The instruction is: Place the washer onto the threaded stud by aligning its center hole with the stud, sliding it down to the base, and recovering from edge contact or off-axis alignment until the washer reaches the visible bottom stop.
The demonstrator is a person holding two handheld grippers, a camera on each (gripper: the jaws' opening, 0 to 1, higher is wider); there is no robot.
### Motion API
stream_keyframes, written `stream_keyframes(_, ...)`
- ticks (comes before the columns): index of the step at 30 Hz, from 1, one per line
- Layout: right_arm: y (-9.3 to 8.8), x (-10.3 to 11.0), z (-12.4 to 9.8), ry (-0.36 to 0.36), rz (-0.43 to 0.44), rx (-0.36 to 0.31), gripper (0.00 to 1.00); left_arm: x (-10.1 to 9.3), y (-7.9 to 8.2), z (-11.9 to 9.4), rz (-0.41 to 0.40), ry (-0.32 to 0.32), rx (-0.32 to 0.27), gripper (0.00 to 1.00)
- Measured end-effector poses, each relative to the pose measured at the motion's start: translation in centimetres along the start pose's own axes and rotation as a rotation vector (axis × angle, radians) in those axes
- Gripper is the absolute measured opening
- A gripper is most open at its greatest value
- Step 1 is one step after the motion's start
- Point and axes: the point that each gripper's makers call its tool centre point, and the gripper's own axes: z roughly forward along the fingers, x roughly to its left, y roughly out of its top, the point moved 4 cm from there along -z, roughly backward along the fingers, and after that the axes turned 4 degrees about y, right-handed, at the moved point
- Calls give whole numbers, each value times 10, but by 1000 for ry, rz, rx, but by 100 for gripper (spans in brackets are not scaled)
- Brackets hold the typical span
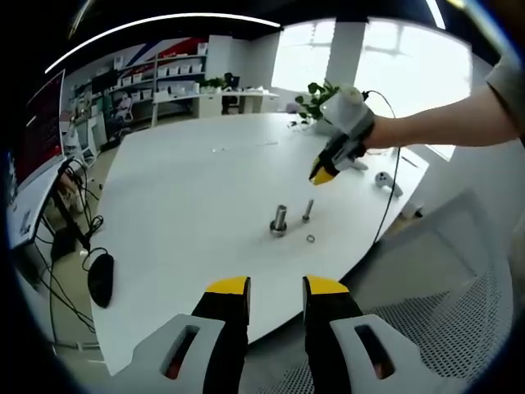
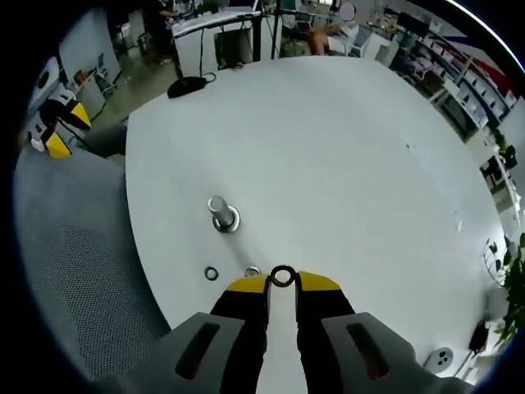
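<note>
Right tongs (image 2: 281, 283) pinch the washer (image 2: 282, 276) at their tips above the white surface (image 2: 344, 164), near the threaded stud (image 2: 221, 213), while left tongs (image 1: 276, 287) stand narrowly parted, holding nothing.

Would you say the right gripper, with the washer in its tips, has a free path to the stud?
Probably yes: the right gripper holds the washer, and only bare table separates it from the upright stud.

Black gripper (image 1: 276, 297) jaws, yellow tips, grey housings.
</note>
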Motion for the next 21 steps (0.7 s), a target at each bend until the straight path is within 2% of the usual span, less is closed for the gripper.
stream_keyframes(4,-2,12,3,38,-26,15,13,0,-1,0,4,5,5,23)
stream_keyframes(12,-3,22,14,77,-58,41,13,2,-1,0,2,18,9,23)
stream_keyframes(14,-6,22,19,73,-90,67,13,3,-2,-1,1,22,11,23)
stream_keyframes(21,-6,23,24,78,-102,85,13,3,-2,-1,5,25,12,23)
